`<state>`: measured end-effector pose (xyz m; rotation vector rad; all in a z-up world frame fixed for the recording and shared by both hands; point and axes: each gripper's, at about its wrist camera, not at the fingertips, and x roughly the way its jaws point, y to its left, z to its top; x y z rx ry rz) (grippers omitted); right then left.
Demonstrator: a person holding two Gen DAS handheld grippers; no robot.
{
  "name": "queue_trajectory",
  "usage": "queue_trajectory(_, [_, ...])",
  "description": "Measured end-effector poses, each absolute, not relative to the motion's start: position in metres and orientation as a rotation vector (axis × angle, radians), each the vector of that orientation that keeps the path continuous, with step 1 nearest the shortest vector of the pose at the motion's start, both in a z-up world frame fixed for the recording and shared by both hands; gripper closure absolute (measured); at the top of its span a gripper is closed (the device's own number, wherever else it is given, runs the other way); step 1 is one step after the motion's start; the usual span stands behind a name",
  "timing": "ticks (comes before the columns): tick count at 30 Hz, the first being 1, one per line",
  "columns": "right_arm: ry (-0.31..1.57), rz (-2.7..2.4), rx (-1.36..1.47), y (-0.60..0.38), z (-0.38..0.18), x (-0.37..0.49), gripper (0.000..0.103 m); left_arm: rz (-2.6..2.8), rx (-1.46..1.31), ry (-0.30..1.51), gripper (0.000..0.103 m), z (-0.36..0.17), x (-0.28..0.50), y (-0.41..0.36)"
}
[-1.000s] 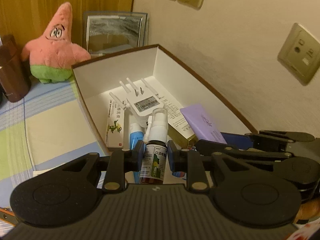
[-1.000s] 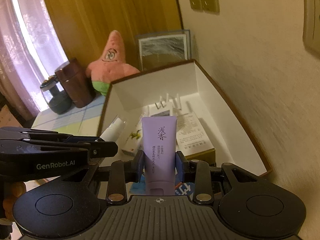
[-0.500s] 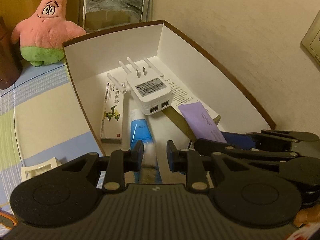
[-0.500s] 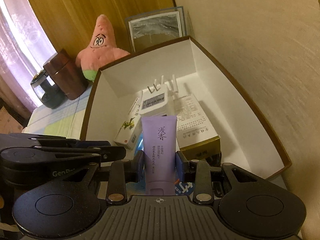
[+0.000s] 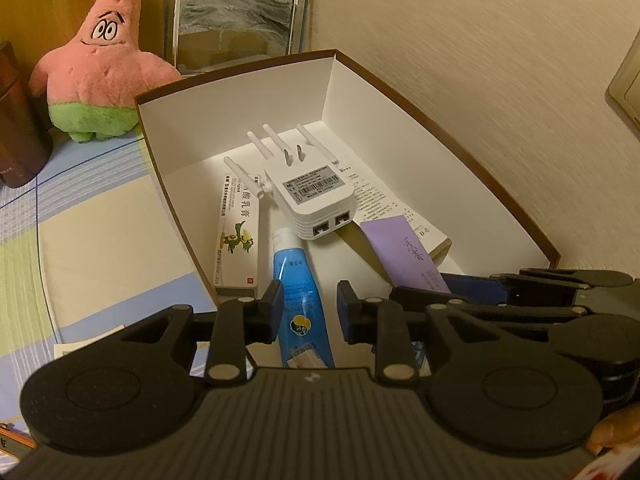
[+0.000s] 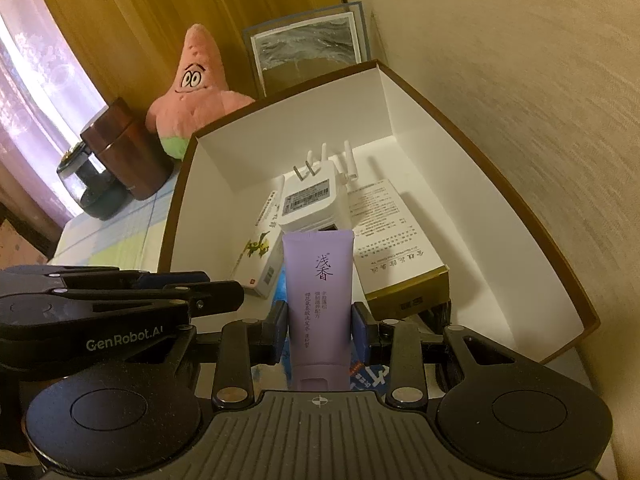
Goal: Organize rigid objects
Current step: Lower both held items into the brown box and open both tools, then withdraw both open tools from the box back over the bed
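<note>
An open white box with a brown rim holds a white plug-in router, a blue tube, a long ointment carton and a gold-edged white carton. My left gripper hangs over the box's near end, its jaws opening. Nothing sits between its pads; the blue tube lies below them on the box floor. My right gripper is shut on a purple tube, held upright over the near end of the box. That purple tube also shows in the left wrist view.
A pink star plush and a framed picture stand behind the box. A brown canister and a dark glass jar sit at the far left on the checked cloth. A wall runs close along the box's right side.
The brown spray bottle that my left gripper held a second ago is gone from between its jaws. Both grippers have sunk closer over the box; the purple tube stays gripped.
</note>
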<state>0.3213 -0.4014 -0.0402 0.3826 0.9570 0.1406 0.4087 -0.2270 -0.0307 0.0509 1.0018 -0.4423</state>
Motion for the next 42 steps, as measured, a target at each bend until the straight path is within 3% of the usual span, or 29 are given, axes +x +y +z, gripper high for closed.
queue_trajectory(10, [0.927,0.123,0.395,-0.405,-0.033,0.317,0.068,-0.450,0.044,0.981,0.070,-0.026,0.404,-0.224])
queue_trajectory(16, [0.925,0.112,0.393,-0.406,-0.032,0.311,0.060,-0.455,0.042,0.973,0.070,-0.024,0.401,-0.223])
queue_trajectory(42, [0.869,0.105,0.368,-0.400,-0.009,0.290,0.052,-0.461,0.011,0.919,0.065,-0.003,0.378,-0.210])
